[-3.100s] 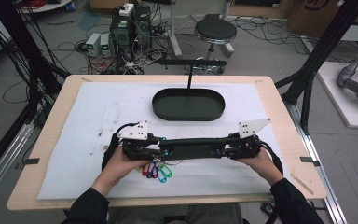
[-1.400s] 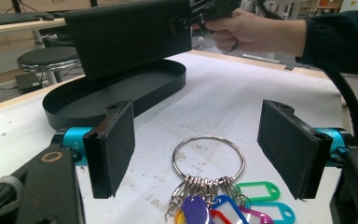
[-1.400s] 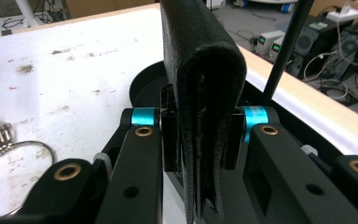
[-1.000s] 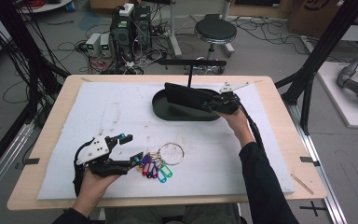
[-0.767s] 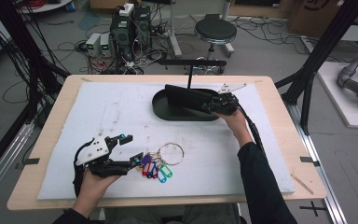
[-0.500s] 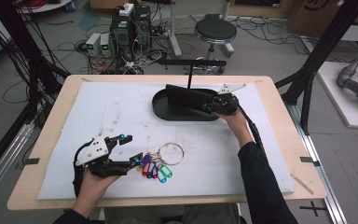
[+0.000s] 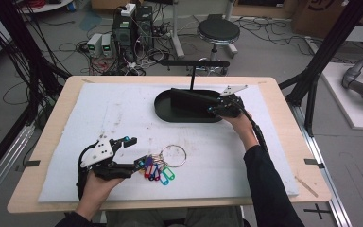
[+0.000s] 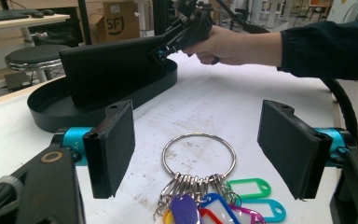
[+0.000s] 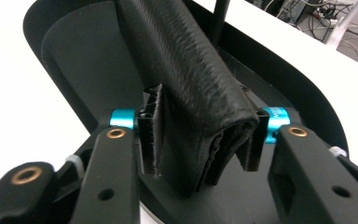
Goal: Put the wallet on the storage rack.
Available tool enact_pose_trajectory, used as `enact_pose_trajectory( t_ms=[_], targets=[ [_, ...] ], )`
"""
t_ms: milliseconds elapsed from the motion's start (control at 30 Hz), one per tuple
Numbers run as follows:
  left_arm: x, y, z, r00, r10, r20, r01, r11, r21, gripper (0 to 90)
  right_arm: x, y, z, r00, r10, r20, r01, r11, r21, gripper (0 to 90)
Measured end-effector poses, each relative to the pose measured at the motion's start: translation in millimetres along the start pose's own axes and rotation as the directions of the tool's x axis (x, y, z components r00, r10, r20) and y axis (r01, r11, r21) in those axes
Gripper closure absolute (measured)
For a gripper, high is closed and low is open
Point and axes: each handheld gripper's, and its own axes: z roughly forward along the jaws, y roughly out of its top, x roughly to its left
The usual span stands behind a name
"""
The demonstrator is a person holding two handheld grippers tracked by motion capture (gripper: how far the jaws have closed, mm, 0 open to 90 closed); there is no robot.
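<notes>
mat's middle free; tray (image 7: 170,113) and key ring (image 7: 172,155) obstruct

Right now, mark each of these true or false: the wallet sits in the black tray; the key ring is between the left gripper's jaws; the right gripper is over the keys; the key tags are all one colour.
1. The black wallet is over the oval black tray: true.
2. The key ring lies between the left gripper jaws, untouched: true.
3. The right gripper is over the keys: false; it is at the tray, around the wallet.
4. The key tags are one colour: false; several colours.
</notes>
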Motion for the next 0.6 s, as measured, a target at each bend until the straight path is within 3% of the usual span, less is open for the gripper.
enact_pose_trajectory(
  t_ms=[67,167,433,600],
  targets=[
    [0.0,-0.2,0.5,1.0000,-0.001,0.001,0.001,1.0000,-0.002,27.6,-0.3,1.0,-2.9,0.9994,0.014,0.031,-0.014,1.000,-0.004,48.4],
    [0.3,-0.2,0.7,1.0000,0.002,0.003,-0.002,1.0000,0.003,27.6,-2.8,1.8,-11.1,0.9990,0.028,0.034,-0.028,1.000,-0.003,42.8],
    [4.6,0.1,4.6,0.9999,-0.007,-0.009,0.007,1.0000,0.004,27.6,-11.1,4.0,-52.7,0.9957,0.093,-0.006,-0.093,0.993,-0.074,36.4],
    [10.4,-1.6,8.8,0.9997,-0.017,-0.018,0.018,0.9997,0.017,27.5,-10.8,5.4,-87.8,0.9891,0.140,-0.047,-0.145,0.977,-0.156,33.4]
  ],
)
